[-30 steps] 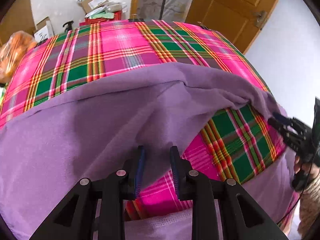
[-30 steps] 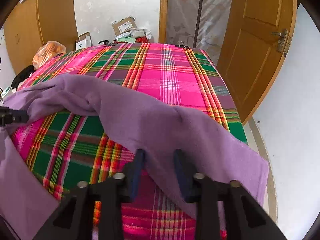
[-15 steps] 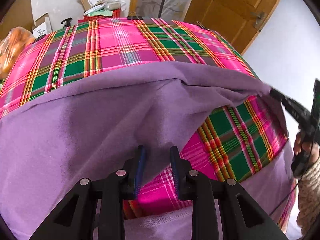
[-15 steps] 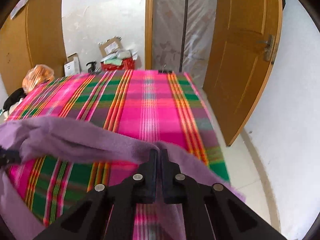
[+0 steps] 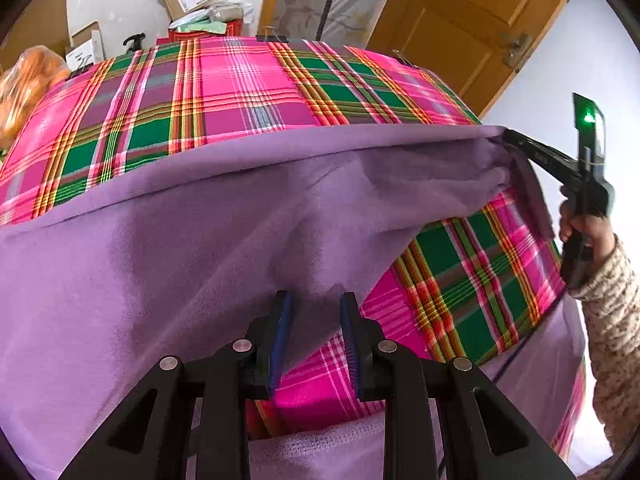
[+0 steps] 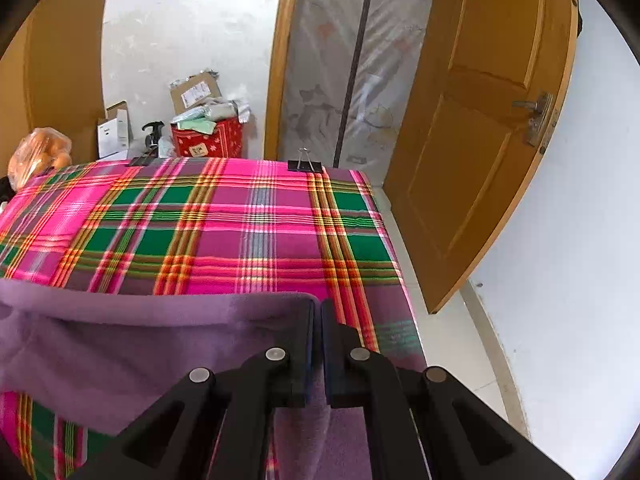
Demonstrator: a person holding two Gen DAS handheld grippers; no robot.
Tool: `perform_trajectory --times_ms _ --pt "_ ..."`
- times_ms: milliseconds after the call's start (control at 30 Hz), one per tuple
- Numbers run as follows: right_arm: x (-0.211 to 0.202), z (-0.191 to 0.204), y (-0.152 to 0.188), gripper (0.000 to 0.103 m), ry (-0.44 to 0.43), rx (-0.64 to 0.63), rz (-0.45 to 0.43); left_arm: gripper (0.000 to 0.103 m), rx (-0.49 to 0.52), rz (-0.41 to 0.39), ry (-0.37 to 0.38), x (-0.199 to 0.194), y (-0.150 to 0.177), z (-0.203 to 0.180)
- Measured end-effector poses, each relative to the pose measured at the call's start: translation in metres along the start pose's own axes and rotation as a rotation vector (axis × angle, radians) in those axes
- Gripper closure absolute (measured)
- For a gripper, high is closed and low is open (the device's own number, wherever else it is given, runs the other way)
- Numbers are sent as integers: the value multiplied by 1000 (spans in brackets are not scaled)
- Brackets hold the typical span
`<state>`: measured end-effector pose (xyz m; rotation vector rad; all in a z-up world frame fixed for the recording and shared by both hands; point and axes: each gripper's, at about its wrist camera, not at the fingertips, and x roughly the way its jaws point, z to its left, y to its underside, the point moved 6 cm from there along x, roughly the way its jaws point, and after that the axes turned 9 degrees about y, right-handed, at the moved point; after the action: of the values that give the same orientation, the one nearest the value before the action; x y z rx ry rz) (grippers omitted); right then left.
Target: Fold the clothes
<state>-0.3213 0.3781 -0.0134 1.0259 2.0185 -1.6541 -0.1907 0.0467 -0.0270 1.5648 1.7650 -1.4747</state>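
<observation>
Left wrist view: left tongs (image 5: 315,312) gape open over the purple cloth (image 5: 168,248), which drapes across the plaid bench (image 5: 240,92); a hand (image 5: 586,232) holds the right tongs (image 5: 505,133) at its raised far corner. Right wrist view: right tongs (image 6: 317,312) are clamped on the cloth (image 6: 132,344) edge, lifted above the bench (image 6: 260,220).

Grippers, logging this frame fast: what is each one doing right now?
Left gripper: open, fingers straddling the purple cloth.
Right gripper: shut on the purple cloth's edge.
</observation>
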Motion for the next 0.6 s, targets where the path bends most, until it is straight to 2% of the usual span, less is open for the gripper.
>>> perform_trajectory --times_ms 233,400,600 --pt "21 10 -12 99 49 -68 19 78 -4 -2 9 -1 0 1" --pt "26 0 -18 99 186 -145 4 78 -19 -7 30 -3 1 3" --pt "16 -39 -14 99 187 -44 30 77 -31 -15 45 -3 0 5"
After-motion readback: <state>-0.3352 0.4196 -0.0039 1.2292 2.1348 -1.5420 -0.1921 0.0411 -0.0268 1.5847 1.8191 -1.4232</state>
